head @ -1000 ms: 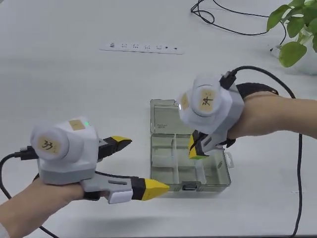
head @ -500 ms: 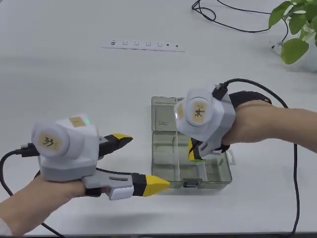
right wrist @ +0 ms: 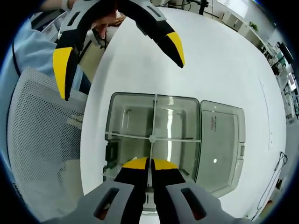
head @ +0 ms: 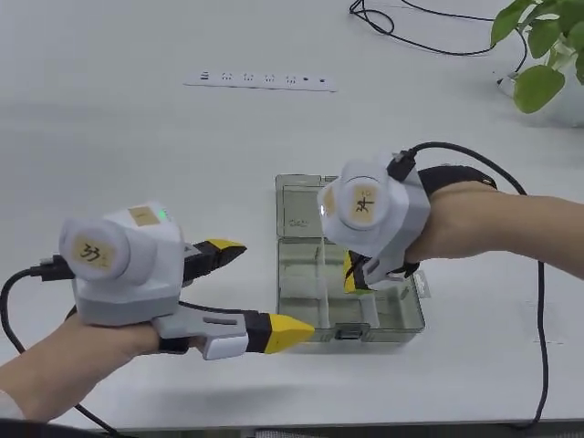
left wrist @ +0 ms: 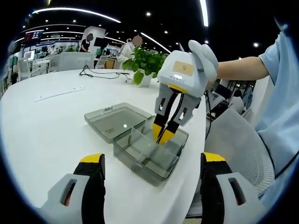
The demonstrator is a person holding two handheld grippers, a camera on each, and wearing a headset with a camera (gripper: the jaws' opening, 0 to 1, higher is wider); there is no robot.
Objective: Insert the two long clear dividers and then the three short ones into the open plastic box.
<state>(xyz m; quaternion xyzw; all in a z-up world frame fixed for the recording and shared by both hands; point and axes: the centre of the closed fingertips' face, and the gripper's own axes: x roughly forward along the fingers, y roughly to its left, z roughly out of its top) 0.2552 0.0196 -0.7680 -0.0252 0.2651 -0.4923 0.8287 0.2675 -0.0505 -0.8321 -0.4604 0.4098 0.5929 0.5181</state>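
Note:
The open clear plastic box (head: 409, 321) lies on the white table with its lid (head: 301, 208) flat behind it. My right gripper (head: 354, 276) reaches down into the box tray. In the right gripper view it (right wrist: 149, 163) is shut on a thin clear divider (right wrist: 153, 116) that stands upright along the tray. That divider crosses another clear divider (right wrist: 180, 139) seated across the tray. My left gripper (head: 255, 288) hovers open and holds nothing, just left of the box. The left gripper view has the box (left wrist: 140, 151) ahead, between that gripper's own jaws.
A white power strip (head: 260, 80) lies at the back of the table. Black cables (head: 411, 23) and a potted plant (head: 538, 55) are at the back right. The table's front edge runs close under both hands. A mesh chair (right wrist: 42, 154) stands beside the table.
My right gripper has sunk a little lower into the box, still shut on the divider. My left gripper has stayed open in about the same place.

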